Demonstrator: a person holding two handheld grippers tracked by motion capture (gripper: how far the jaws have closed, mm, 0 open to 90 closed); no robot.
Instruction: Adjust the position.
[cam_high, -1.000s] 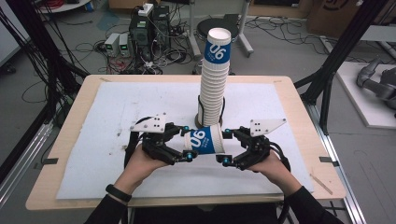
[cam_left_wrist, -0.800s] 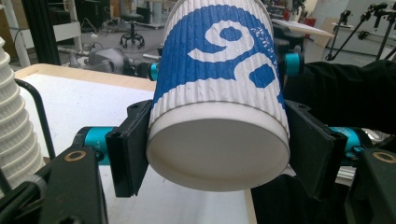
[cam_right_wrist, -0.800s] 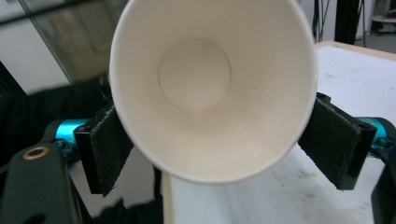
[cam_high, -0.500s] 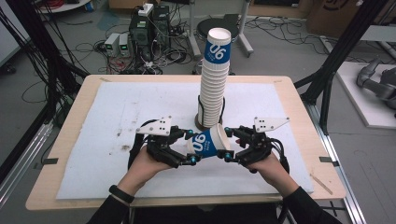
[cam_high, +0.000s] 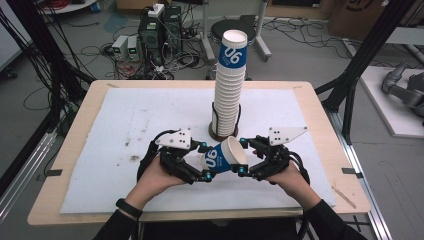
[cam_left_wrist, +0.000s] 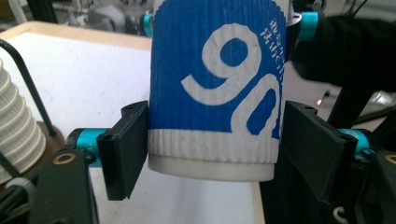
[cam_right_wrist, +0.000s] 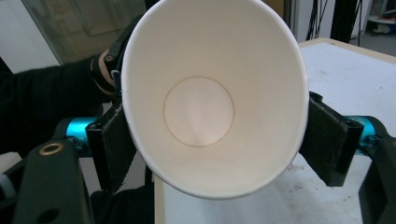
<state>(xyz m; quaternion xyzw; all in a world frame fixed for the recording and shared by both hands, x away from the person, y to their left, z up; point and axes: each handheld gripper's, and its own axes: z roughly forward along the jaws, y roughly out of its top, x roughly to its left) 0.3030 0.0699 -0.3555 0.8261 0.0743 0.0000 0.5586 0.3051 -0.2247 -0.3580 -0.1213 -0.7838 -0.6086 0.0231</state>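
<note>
High view: we are finding a blue-and-white ribbed paper cup (cam_high: 222, 157) lying sideways above the white table mat (cam_high: 125, 125), in front of the tall stack of paper cups (cam_high: 230, 90). The right gripper (cam_high: 245, 156) has been closing and is squeezing its rim oval; the left gripper (cam_high: 206, 161) has been opening, pads apparently just clear of the base. We are judging a handover to the right; next comes left withdrawal

Tall cup stack (cam_high: 230, 85) just behind the tongs; open white mat (cam_high: 125, 120) to either side.
</note>
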